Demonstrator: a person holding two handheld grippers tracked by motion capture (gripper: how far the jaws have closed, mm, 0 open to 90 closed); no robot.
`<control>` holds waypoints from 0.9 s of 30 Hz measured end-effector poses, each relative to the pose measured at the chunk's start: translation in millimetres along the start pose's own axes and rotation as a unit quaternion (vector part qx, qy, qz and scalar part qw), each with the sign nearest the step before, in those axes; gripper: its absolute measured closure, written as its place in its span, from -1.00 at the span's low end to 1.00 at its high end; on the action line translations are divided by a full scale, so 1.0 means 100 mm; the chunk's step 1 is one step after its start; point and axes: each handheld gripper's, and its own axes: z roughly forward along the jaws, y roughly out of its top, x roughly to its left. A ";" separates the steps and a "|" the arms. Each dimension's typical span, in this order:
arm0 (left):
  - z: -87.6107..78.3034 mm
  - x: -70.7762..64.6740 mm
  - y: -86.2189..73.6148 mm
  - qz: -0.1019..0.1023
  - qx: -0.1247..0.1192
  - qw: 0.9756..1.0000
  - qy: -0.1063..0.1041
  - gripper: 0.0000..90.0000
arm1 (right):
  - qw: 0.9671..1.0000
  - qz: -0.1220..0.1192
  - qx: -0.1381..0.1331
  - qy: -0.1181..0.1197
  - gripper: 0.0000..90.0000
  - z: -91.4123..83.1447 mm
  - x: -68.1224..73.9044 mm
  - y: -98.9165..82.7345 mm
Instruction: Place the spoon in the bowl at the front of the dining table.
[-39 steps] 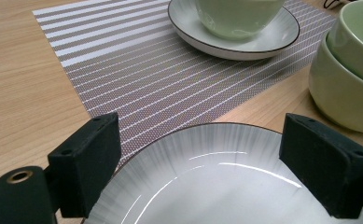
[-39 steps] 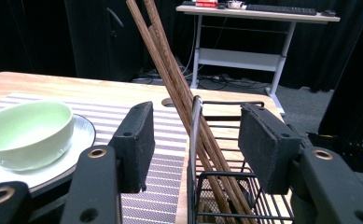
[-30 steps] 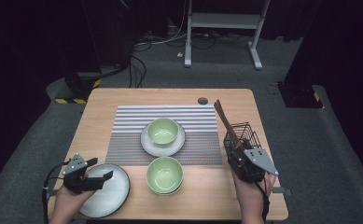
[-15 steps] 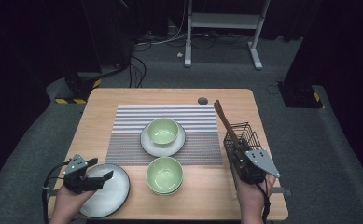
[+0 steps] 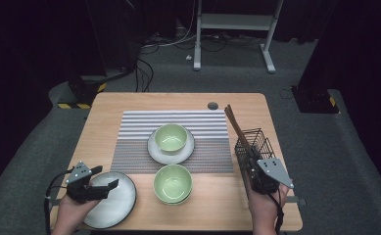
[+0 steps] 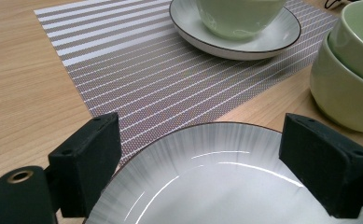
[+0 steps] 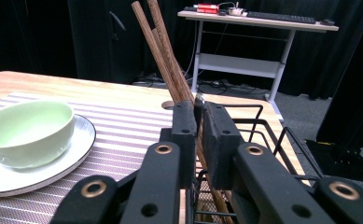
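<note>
My left gripper (image 5: pixel 105 177) stands open at the table's front left. Its jaws straddle the far rim of a grey-white plate (image 5: pixel 114 205) (image 6: pixel 207 186) without touching it. My right gripper (image 5: pixel 250 160) (image 7: pixel 198 114) is at the near end of a black wire basket (image 5: pixel 256 137) at the right. Its jaws have just been closing and are nearly together. They pinch a thin brown stick from the wooden chopsticks (image 5: pixel 233 122) (image 7: pixel 158 42), which lean up out of the basket. A small silver tip shows at the top of the gap.
A green bowl (image 5: pixel 171 137) on a white saucer (image 5: pixel 154 151) sits mid-placemat (image 5: pixel 134 127). Two stacked green bowls (image 5: pixel 172 182) stand in front of it, between my hands. A round hole (image 5: pixel 212 105) marks the table's far edge. A white desk frame (image 5: pixel 232 22) stands beyond.
The right gripper's jaws have drawn together around the stick in the basket. Both hands and the dishes have stayed where they were.
</note>
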 end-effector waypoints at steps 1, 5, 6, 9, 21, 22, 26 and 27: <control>0.00 0.00 0.00 0.000 0.000 1.000 0.000 -0.70 | 1.000 -0.001 0.000 0.000 0.89 0.00 0.00 0.00; 0.00 0.00 0.00 0.001 0.000 1.000 -0.002 -0.69 | 1.000 -0.003 -0.002 0.005 0.96 -0.01 0.00 0.00; 0.00 0.00 0.00 0.001 0.000 1.000 -0.002 -0.69 | 1.000 -0.002 -0.003 0.007 0.96 -0.01 0.00 0.00; 0.00 0.00 0.00 0.001 0.000 1.000 -0.002 -0.69 | 1.000 0.003 -0.004 0.009 0.96 -0.02 -0.02 0.01; -0.01 0.00 0.00 0.000 -0.002 1.000 -0.004 -0.69 | 1.000 0.004 -0.022 0.011 0.96 -0.08 -0.02 0.06; -0.01 0.00 0.00 0.001 -0.002 1.000 -0.003 -0.69 | 1.000 0.003 -0.023 0.011 0.96 -0.09 -0.02 0.07; -0.01 0.00 0.00 0.000 -0.003 1.000 -0.003 -0.68 | 1.000 0.004 -0.029 0.012 0.96 -0.11 -0.01 0.09; -0.01 0.00 0.00 0.000 -0.004 1.000 -0.003 -0.68 | 0.999 0.005 -0.031 0.011 0.96 -0.12 -0.01 0.10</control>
